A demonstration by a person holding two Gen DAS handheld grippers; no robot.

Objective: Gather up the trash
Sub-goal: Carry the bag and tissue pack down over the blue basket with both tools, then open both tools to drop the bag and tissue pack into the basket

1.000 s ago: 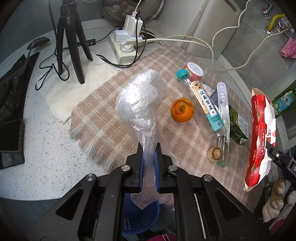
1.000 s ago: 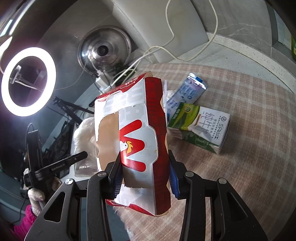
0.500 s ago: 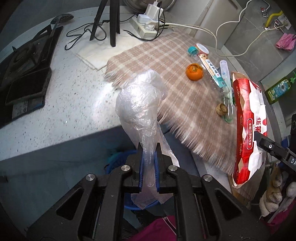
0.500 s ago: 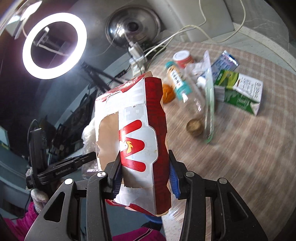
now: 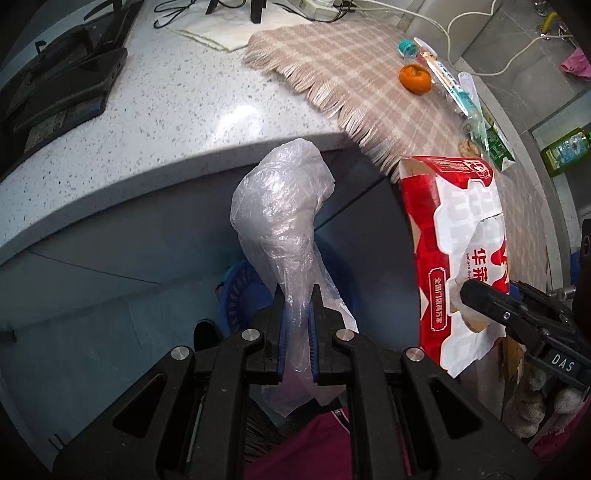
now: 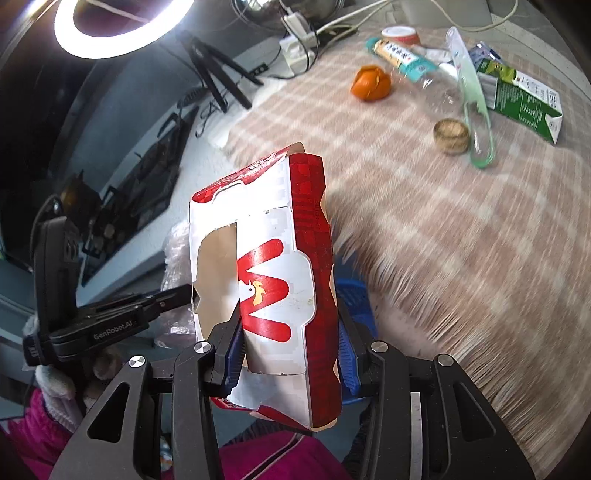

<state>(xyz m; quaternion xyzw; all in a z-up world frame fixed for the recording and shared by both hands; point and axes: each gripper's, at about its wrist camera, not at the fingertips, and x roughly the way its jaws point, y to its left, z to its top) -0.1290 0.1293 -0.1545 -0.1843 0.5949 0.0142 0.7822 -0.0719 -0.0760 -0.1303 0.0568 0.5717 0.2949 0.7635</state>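
Left wrist view: a crumpled clear plastic bag is pinched at its twisted neck between the blue pads of the left claw, which is fully closed on it. The bag's bulk stands up past the fingertips, off the front edge of the speckled surface, with a blue basket seen partly behind and below it. Loose film hangs below the pads.

Right wrist view: a red-and-white carton, torn open on its left face, is clamped between the pads of the right claw, partly open to the carton's width. The carton is held upright, off the surface edge, over the fringe of the checked cloth. The same carton is seen at the right of the left wrist view, with a right claw finger across it. The left claw and the bag are seen just left of the carton.

Left lying on the cloth: an orange peel, a clear plastic bottle on its side, a green milk carton, a pale green plastic strip and a small round brown piece.

A ring light, a tripod and a power strip are seen further back. Magenta clothing shows at the bottom.
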